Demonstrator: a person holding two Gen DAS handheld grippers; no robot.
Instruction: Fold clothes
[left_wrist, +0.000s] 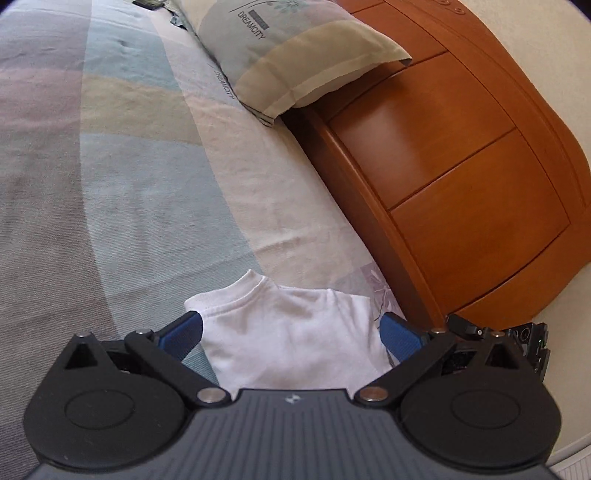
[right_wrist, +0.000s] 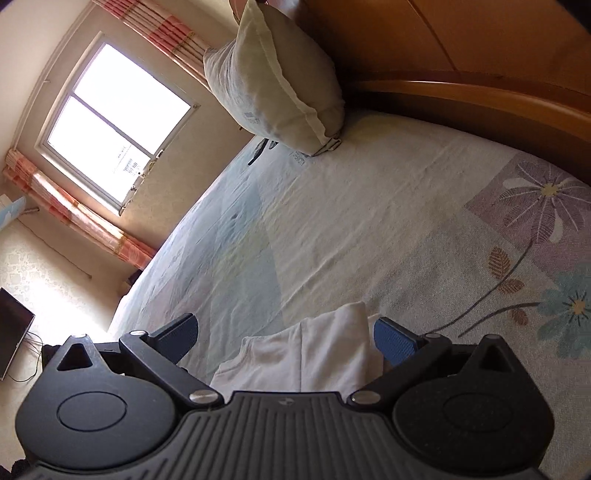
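Bed (left_wrist: 129, 166): covered by a sheet of pastel blocks with a flower print (purple and teal blooms show in the right wrist view). Wooden headboard (left_wrist: 461, 155) runs along one side. Pillow (left_wrist: 295, 51) rests at the headboard end, printed "DREAMCITY". Window (right_wrist: 114, 122) with striped curtains stands beyond the bed's far edge. White garment (left_wrist: 291, 332): lies on the sheet near the headboard, collar pointing away from the camera, seemingly folded, though its near part is hidden behind the tool. Left gripper (left_wrist: 291, 332): jaws spread wide, straddling the garment without clamping it. Right gripper (right_wrist: 284, 339): jaws likewise apart, white cloth between them, bunched close to the right-hand blue pad (right_wrist: 395, 341).
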